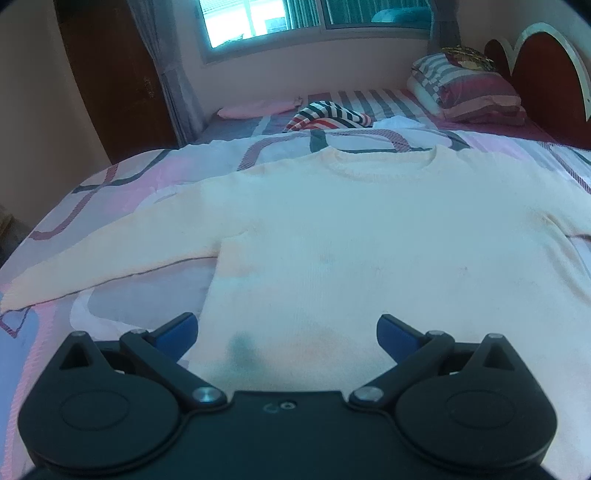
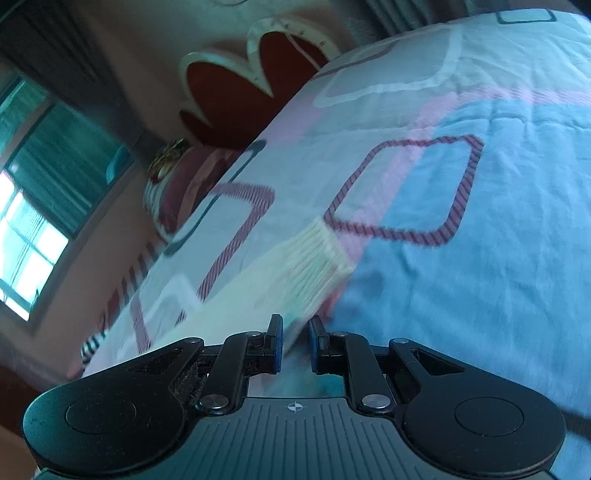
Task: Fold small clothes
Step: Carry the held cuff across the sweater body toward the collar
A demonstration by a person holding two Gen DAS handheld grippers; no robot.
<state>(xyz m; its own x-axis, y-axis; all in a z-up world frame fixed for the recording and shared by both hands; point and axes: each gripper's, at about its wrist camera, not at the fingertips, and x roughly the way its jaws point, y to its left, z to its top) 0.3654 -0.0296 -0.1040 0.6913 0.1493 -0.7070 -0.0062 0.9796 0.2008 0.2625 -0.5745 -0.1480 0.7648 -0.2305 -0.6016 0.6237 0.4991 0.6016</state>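
the left gripper [image 1: 287,332] is seen at the bottom centre of the left wrist view, its blue pads [image 1: 181,330] spread wide with nothing pinched between them. the hem of a cream sweater [image 1: 351,236] lies in the gap, under the pads and not gripped. the sweater is spread flat, face up, across the middle of the frame; its neckline is toward the top and one sleeve [image 1: 110,266] is stretched out to the lower left. it rests on a bedspread [image 1: 110,184] patterned in pink, white and blue with striped outlines. beyond it, at upper centre, a striped garment [image 1: 327,116] is heaped; a stack of pillows [image 1: 469,88] is noted at upper right against a dark red headboard [image 1: 546,70], and a window [image 1: 280,18] along the top edge.

in the right wrist view the right gripper [image 2: 295,343] sits at bottom centre, jaws drawn nearly together on the sweater's other sleeve, pale fabric showing between the pads. the ribbed cuff [image 2: 321,258] runs out ahead of the jaws toward frame centre, blurred, lying on the bedspread [image 2: 461,295]. the headboard [image 2: 240,88] appears at upper centre, tilted, and the window [image 2: 44,206] at the left edge.
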